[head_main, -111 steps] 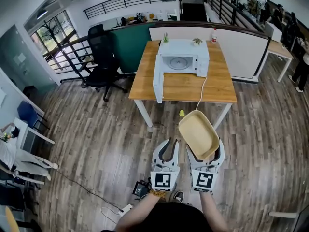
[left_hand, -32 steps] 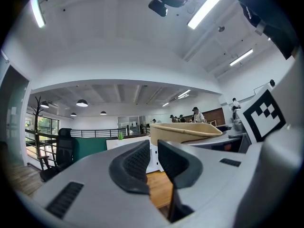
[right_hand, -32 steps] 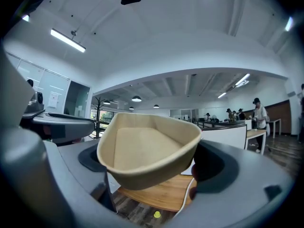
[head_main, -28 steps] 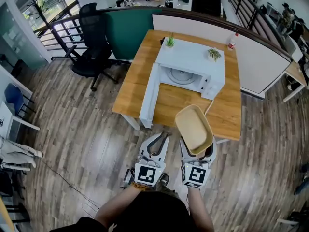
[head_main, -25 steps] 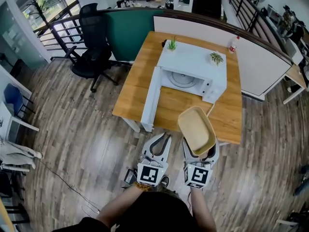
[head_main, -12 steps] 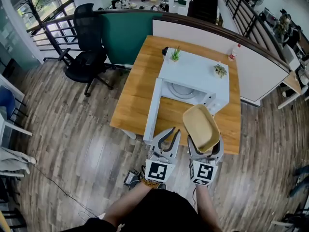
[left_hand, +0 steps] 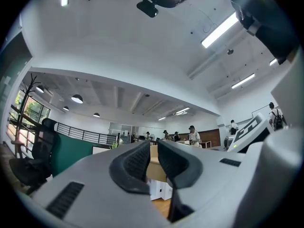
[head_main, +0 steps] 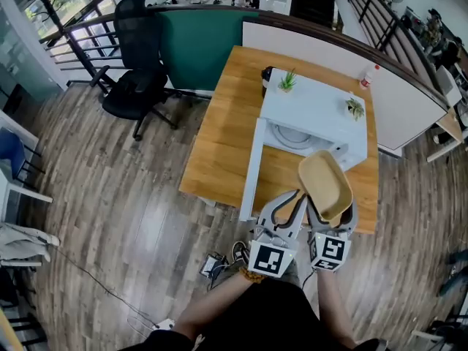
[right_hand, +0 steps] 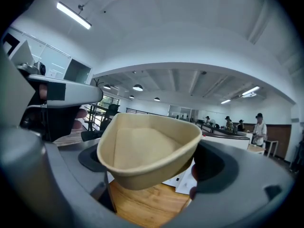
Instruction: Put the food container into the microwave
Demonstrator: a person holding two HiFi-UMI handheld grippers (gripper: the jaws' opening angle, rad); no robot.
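Note:
A tan, empty food container [head_main: 324, 183] is held tilted above the table's front edge, just in front of the white microwave [head_main: 322, 104]. My right gripper [head_main: 327, 212] is shut on its near rim. In the right gripper view the container [right_hand: 142, 148] fills the space between the fingers of the right gripper [right_hand: 152, 164]. The microwave door [head_main: 252, 168] stands swung open to the left and the cavity with its turntable [head_main: 295, 137] shows. My left gripper [head_main: 287, 205] hangs beside the right one, shut and holding nothing; in its own view the left gripper [left_hand: 153, 148] shows its pads nearly touching.
The microwave rests on a wooden table [head_main: 219, 134]. Two small potted plants [head_main: 287, 80] stand on top of the microwave. A bottle [head_main: 365, 75] sits at the table's back right. A black office chair [head_main: 135, 79] stands to the left on the wood floor.
I have stepped closer to the table. Both grippers and the container moved forward, from over the floor to over the table's front edge beside the open microwave door.

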